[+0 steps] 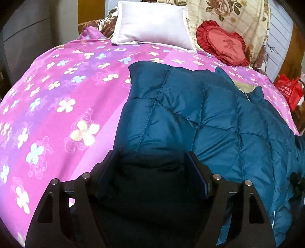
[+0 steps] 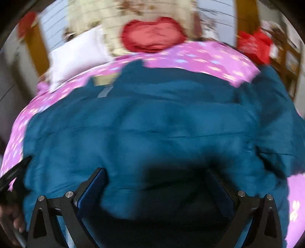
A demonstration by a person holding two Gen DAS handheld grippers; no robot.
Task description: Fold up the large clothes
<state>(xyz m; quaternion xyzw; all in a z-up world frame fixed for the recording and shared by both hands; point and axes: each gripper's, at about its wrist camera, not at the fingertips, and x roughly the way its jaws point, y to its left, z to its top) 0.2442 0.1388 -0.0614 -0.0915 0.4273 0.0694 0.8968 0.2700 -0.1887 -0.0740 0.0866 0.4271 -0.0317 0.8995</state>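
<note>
A large teal quilted down jacket [image 1: 200, 118] lies spread on a bed with a pink flowered cover [image 1: 57, 99]. My left gripper [image 1: 152, 154] is open, its jaws wide apart over the jacket's left edge, with the jacket fabric lying between them. In the blurred right wrist view the jacket [image 2: 152, 124] fills the middle. My right gripper [image 2: 156, 171] is open low over the jacket's near part. The left gripper's tip [image 2: 17, 169] and the hand holding it show at the left edge.
A white pillow [image 1: 152, 24], a red heart cushion [image 1: 223, 42] and a flowered quilt [image 1: 238, 17] lie at the bed's head. A red bag [image 1: 289, 89] stands past the bed's right side. A dark cabinet [image 1: 24, 38] stands at the left.
</note>
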